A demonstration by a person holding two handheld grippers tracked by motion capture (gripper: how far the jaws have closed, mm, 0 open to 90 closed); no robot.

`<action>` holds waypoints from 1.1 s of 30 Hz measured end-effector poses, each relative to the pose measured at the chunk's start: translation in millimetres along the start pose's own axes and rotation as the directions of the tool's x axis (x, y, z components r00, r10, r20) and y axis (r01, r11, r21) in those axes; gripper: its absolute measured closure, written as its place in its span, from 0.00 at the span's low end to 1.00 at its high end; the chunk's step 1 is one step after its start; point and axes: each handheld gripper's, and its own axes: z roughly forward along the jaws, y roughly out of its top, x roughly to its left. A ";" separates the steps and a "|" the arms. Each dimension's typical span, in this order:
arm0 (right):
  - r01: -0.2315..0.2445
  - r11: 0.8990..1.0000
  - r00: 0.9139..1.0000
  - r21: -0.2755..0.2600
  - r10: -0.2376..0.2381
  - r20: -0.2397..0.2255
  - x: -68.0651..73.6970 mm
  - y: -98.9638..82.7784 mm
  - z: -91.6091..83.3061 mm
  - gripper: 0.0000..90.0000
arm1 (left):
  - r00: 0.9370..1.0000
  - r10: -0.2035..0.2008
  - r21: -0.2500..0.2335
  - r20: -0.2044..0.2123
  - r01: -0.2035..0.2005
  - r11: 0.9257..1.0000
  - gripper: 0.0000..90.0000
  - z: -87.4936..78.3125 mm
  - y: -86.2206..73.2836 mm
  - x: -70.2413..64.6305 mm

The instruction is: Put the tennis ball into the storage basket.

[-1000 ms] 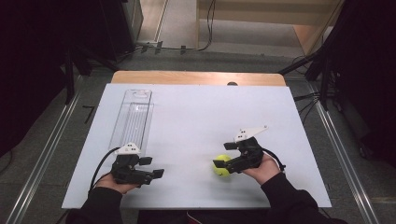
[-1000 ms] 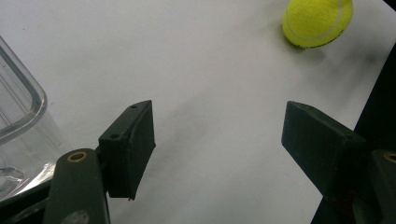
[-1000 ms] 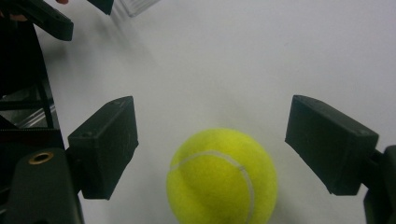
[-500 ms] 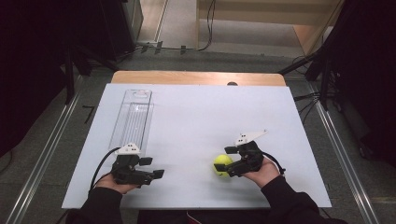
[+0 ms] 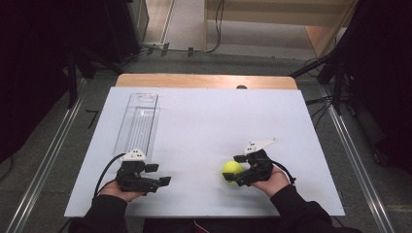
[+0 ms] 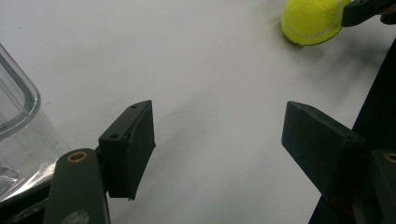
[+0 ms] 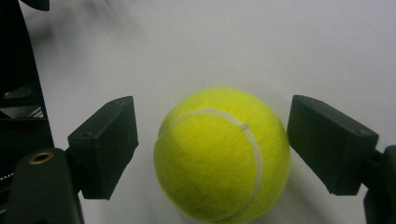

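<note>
The right gripper (image 7: 212, 144) has its jaws spread on either side of the tennis ball (image 7: 222, 154), which rests on the white table (image 5: 204, 131) without visible jaw contact. The left gripper (image 6: 217, 140) sits open, well apart from the ball, beside the clear plastic container (image 5: 138, 124).

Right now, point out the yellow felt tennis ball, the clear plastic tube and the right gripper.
yellow felt tennis ball (image 7: 222, 154), right gripper view, centre.
clear plastic tube (image 5: 138, 125), high view, mid-length wall.
right gripper (image 7: 212, 149), right gripper view, midway between jaws.

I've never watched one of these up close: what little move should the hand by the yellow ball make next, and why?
Probably close the right gripper on the tennis ball. Its jaws stand open with the ball between them on the white table, a small gap showing on each side, so squeezing should secure it before any lift.
</note>
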 end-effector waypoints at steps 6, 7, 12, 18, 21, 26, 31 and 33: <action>0.022 1.000 1.000 0.020 -0.022 0.011 1.8 -3.4 4.0 0.17 | 1.000 0.001 0.000 0.000 -0.001 1.000 0.29 0.1 0.0 -0.1; 0.026 0.999 1.000 0.020 -0.027 0.013 2.1 -3.9 4.7 0.17 | 1.000 0.001 0.000 0.000 -0.001 1.000 0.29 0.1 0.0 -0.1; 0.028 0.999 0.999 0.016 -0.028 0.022 1.4 -5.5 7.4 0.17 | 1.000 0.002 0.004 -0.003 -0.002 1.000 0.29 -0.1 0.1 0.1; 0.023 0.999 0.999 0.029 -0.024 0.032 -0.8 -7.8 10.3 0.17 | 1.000 0.002 0.003 0.000 -0.002 1.000 0.29 0.1 0.1 0.0; 0.017 0.999 0.999 0.040 -0.019 0.038 -1.4 -8.5 11.8 0.16 | 1.000 0.003 0.002 0.001 -0.003 1.000 0.29 0.1 0.1 0.1; 0.019 0.999 0.999 0.050 -0.021 0.042 -3.3 -9.5 13.9 0.16 | 1.000 0.003 0.003 0.000 -0.003 1.000 0.29 0.1 0.1 0.1; 0.026 0.998 0.998 0.066 -0.030 0.064 -3.0 -10.6 16.4 0.16 | 1.000 0.003 0.005 0.001 -0.003 1.000 0.29 0.2 0.1 0.0; 0.032 0.997 0.997 0.075 -0.037 0.073 -3.2 -11.1 17.5 0.16 | 1.000 0.001 0.003 0.001 -0.001 1.000 0.29 0.2 0.1 0.0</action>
